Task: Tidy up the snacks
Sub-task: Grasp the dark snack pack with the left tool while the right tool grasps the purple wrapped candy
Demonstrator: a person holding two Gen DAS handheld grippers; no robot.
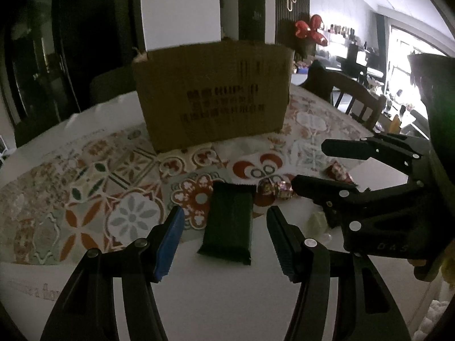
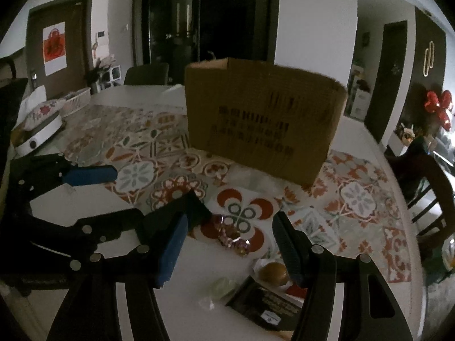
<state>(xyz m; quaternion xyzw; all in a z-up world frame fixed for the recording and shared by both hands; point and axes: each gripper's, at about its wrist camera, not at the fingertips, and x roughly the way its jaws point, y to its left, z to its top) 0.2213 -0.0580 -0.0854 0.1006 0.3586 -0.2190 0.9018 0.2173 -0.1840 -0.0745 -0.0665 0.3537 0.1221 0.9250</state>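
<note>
With both grippers' jaws apart and empty, I should settle my left gripper (image 1: pixel 224 241) squarely over the green snack bar (image 1: pixel 229 221), my right gripper (image 2: pixel 230 251) over the foil-wrapped candy (image 2: pixel 231 234), before closing.

Looking like a home dining room. Worktop (image 2: pixel 378 153) is wearing a tile-pattern cloth (image 2: pixel 136 153), wooden chairs (image 1: pixel 358 96) are sitting around it. Doors (image 2: pixel 57 45), a red poster (image 2: pixel 54 46) hanging on one, red bow (image 2: pixel 439 108) decorating the wall, window (image 1: pixel 409 65) glaring behind cluttered shelves (image 1: pixel 347 39).
</note>
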